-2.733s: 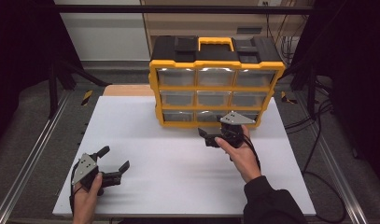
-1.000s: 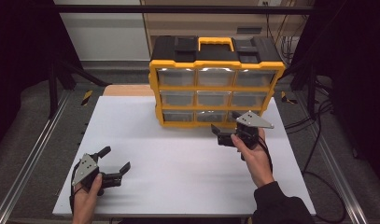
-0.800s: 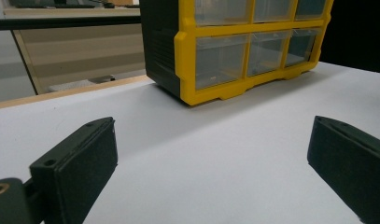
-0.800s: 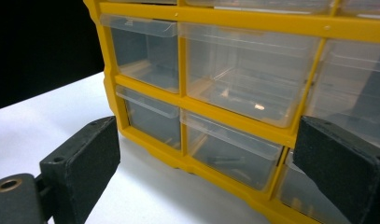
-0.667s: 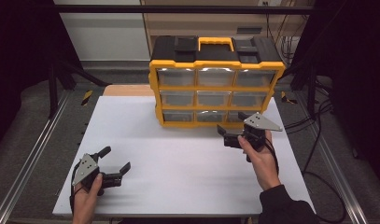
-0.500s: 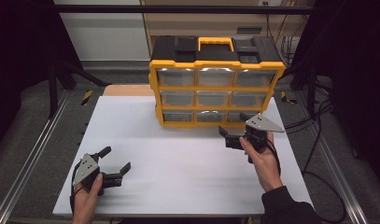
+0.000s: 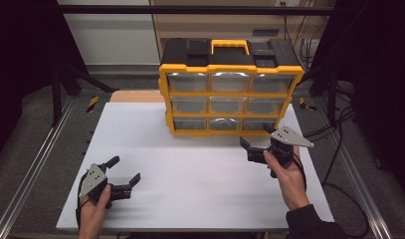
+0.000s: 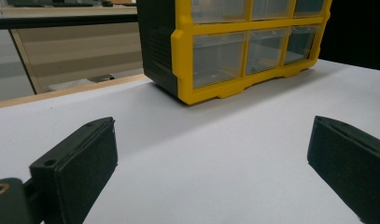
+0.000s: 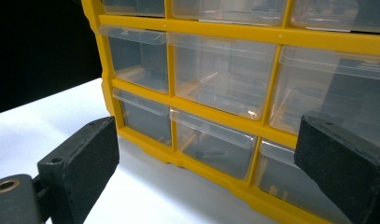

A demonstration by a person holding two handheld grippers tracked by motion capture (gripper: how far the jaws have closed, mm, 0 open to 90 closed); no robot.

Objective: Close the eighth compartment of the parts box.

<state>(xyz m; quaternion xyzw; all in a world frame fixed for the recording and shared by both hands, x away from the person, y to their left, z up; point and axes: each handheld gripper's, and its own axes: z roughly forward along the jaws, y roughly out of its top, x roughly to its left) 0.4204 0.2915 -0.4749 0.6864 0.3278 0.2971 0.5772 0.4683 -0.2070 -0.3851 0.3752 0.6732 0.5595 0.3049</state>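
A yellow and black drawer cabinet (image 7: 230, 89) with three rows of clear drawers stands upright at the back middle of the white table (image 7: 190, 199). My right gripper (image 7: 254, 135) is held open just in front of the cabinet's lower right corner, jaws pointing at it with nothing between them. In the right gripper view the open right gripper (image 9: 211, 163) faces the clear drawers (image 9: 215, 79) from close up. My left gripper (image 7: 124, 169) rests open near the table's front left corner. The left gripper view shows the open left gripper (image 8: 215, 163) and the cabinet (image 8: 234, 46) far off.
A wooden board (image 7: 135, 96) lies behind the table on the left. Metal frame rails (image 7: 31, 169) run along both sides. Cables (image 7: 339, 124) trail on the floor at the right. The cabinet has a yellow carry handle (image 7: 230, 46) on top.
The right gripper has moved rightwards, from the cabinet's bottom middle to its lower right corner, staying open. The left gripper has not moved.
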